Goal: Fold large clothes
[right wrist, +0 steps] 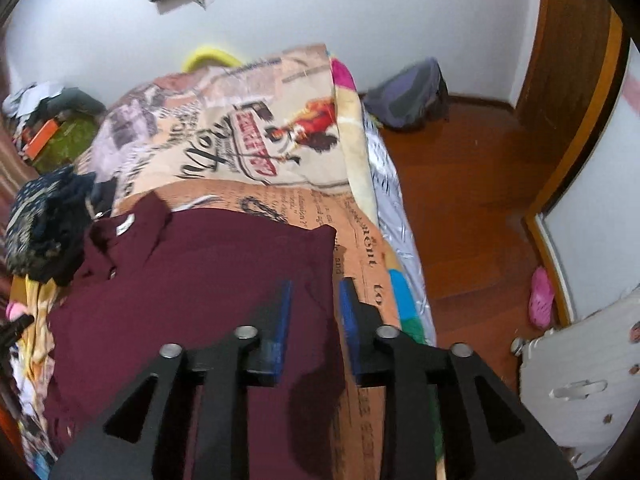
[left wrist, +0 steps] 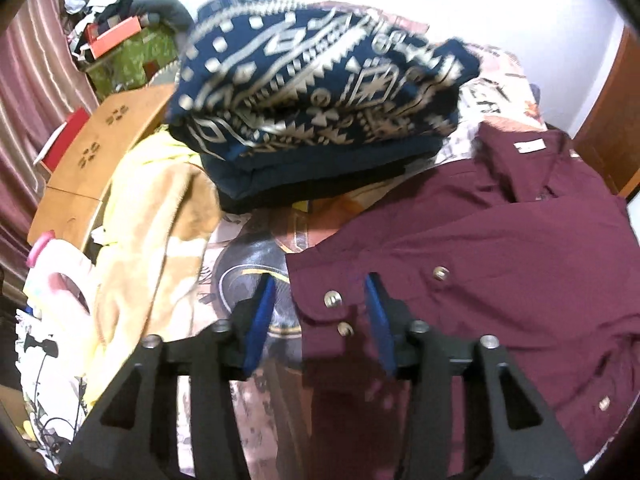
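Note:
A maroon button shirt (left wrist: 480,224) lies spread on the bed, collar with a white label at the far end. It also shows in the right wrist view (right wrist: 208,280). My left gripper (left wrist: 320,292) is open just above the shirt's cuff with its metal snaps (left wrist: 333,299), one blue pad on each side. My right gripper (right wrist: 312,300) is open over the shirt's right edge, holding nothing.
A stack of folded clothes topped by a navy patterned piece (left wrist: 312,92) sits beside the collar. A yellow blanket (left wrist: 152,224) lies left. The bed's printed cover (right wrist: 248,136) extends back; the bed edge and wooden floor (right wrist: 472,200) are to the right.

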A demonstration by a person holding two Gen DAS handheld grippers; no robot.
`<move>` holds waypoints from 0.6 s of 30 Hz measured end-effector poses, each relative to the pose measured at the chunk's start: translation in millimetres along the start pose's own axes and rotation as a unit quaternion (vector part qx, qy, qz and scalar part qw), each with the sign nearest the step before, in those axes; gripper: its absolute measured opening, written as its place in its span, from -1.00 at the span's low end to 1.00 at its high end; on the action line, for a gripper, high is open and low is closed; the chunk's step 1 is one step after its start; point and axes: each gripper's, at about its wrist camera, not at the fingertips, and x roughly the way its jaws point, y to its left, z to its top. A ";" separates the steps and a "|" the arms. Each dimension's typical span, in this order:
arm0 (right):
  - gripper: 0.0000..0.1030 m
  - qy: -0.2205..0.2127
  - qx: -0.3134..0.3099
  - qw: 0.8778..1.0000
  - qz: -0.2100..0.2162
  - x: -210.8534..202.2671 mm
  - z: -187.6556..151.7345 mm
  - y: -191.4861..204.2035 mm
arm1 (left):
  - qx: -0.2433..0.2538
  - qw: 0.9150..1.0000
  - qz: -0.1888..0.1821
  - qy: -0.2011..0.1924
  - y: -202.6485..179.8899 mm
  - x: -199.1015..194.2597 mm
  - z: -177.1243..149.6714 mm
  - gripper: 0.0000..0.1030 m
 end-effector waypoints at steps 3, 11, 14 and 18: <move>0.03 -0.035 -0.026 0.999 -0.005 -28.8 -11.6 10.2 | -0.008 1.000 -0.001 -0.006 3.6 -23.3 -8.5 0.24; 0.30 -0.050 -0.051 0.997 0.003 -61.1 -57.5 27.0 | -0.049 0.999 -0.011 0.004 34.0 -48.4 -42.9 0.30; 0.30 -0.040 -0.048 0.998 -0.007 -59.7 -76.9 28.6 | -0.063 0.998 -0.021 0.020 40.8 -46.5 -61.6 0.30; 0.30 -0.025 -0.019 0.999 -0.011 -57.9 -103.3 26.0 | -0.071 0.996 -0.028 0.053 42.2 -40.1 -88.4 0.30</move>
